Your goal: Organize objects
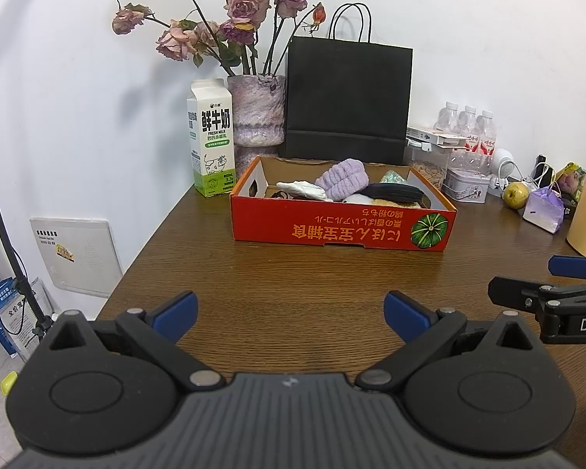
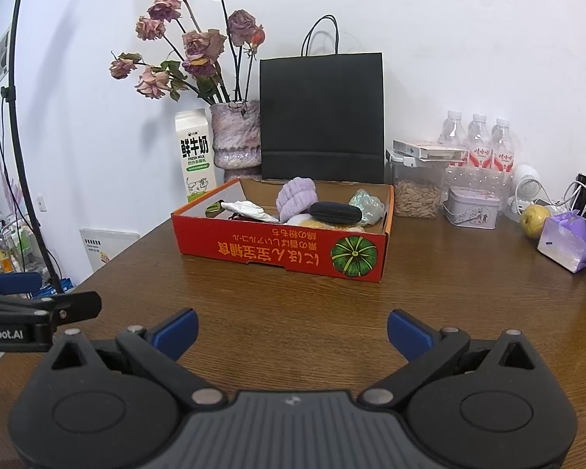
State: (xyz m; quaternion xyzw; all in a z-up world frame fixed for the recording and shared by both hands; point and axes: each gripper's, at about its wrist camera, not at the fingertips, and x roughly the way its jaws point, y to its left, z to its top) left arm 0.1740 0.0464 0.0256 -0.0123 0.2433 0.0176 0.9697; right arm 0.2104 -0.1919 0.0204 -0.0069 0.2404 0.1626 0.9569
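Red box (image 1: 332, 228) printed with orange lettering and a green striped pumpkin. Inside: lilac ribbed towelling roll (image 1: 342, 179), white cloth (image 1: 302, 190), black ribbed pouch (image 1: 394, 193), pale green crinkled wrap (image 2: 367, 203). Brown wood-grain table (image 1: 293, 281). Black paper bag (image 1: 347, 97). White carton (image 1: 211, 136) with green base, black lettering and a cow drawing. Mottled pink and lilac vase (image 1: 256, 111) with faded pink and mauve roses. 3 clear bottles (image 2: 476, 140) with red and white labels. Yellow-green fruit (image 2: 533, 221). Black grippers with blue fingertips (image 1: 175, 314).
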